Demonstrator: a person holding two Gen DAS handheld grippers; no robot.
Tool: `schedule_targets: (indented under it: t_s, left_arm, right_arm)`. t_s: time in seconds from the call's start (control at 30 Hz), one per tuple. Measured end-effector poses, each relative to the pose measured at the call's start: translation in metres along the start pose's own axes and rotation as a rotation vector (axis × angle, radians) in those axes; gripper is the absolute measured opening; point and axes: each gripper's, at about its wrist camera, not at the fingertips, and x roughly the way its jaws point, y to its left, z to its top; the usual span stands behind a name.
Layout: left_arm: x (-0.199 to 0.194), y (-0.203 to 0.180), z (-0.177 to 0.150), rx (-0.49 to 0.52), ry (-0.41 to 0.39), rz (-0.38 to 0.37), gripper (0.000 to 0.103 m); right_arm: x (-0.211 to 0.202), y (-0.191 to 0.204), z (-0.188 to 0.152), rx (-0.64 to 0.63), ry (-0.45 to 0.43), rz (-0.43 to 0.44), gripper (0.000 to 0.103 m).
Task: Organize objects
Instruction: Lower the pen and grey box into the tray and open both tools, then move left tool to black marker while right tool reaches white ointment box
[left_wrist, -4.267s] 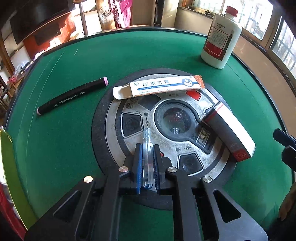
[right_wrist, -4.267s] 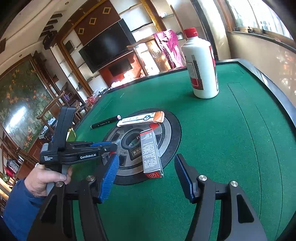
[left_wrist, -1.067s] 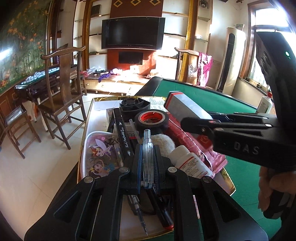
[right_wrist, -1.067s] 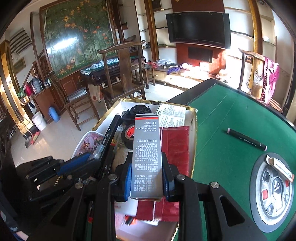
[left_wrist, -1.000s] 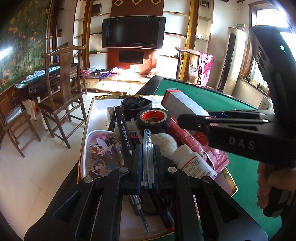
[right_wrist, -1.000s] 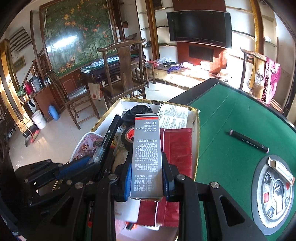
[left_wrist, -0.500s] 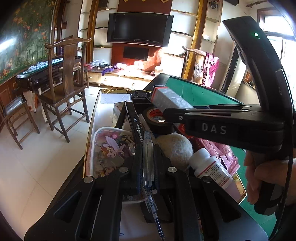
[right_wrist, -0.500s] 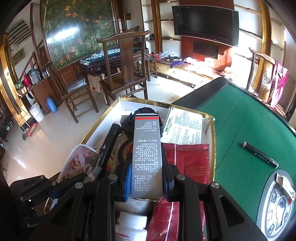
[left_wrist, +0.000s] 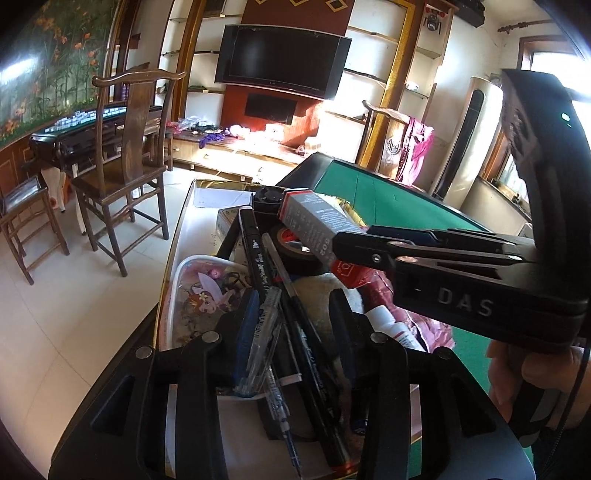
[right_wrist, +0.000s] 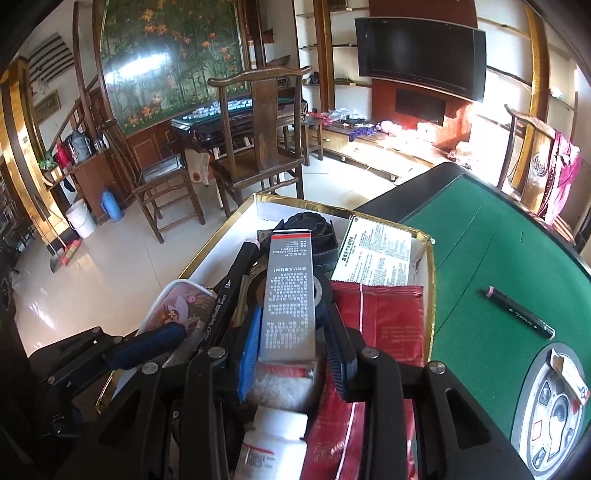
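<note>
Clear pen (left_wrist: 263, 334) leaning on parted left gripper (left_wrist: 295, 325), box (right_wrist: 290, 295) base hidden, right gripper (right_wrist: 293, 354) clamping.

Box interior: crowded by tape roll (left_wrist: 295, 245), markers (left_wrist: 256, 254) and red pouch (right_wrist: 391, 321).
Free room: open green tabletop (right_wrist: 491, 258), crossed only by one black marker (right_wrist: 517, 312).
</note>
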Motion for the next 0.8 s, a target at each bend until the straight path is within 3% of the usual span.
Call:
schedule_targets:
  t_s: [0.3,0.5,0.6,0.7,0.8]
  left_arm:
    - [-0.018,-0.039,0.002,0.061,-0.03,0.001,0.039]
    - [-0.021,-0.081,0.002,0.13,-0.039,-0.03,0.039]
    - [-0.019,-0.103,0.001,0.16,-0.039,-0.05,0.039]
    - [-0.012,-0.125,0.0,0.189,-0.022,-0.076,0.039]
    - [-0.001,-0.145,0.002,0.222,0.004,-0.084,0.039]
  right_arm:
    - [-0.052,-0.042,-0.028,0.079,-0.068,0.012,0.04]
    - [-0.086,-0.131,-0.063,0.21,-0.084,-0.037,0.045]
    - [-0.1,-0.196,-0.08,0.287,-0.083,-0.123,0.045]
    - [-0.101,-0.253,-0.091,0.27,-0.026,-0.278,0.045]
    - [-0.099,-0.298,-0.096,0.278,-0.015,-0.348,0.045]
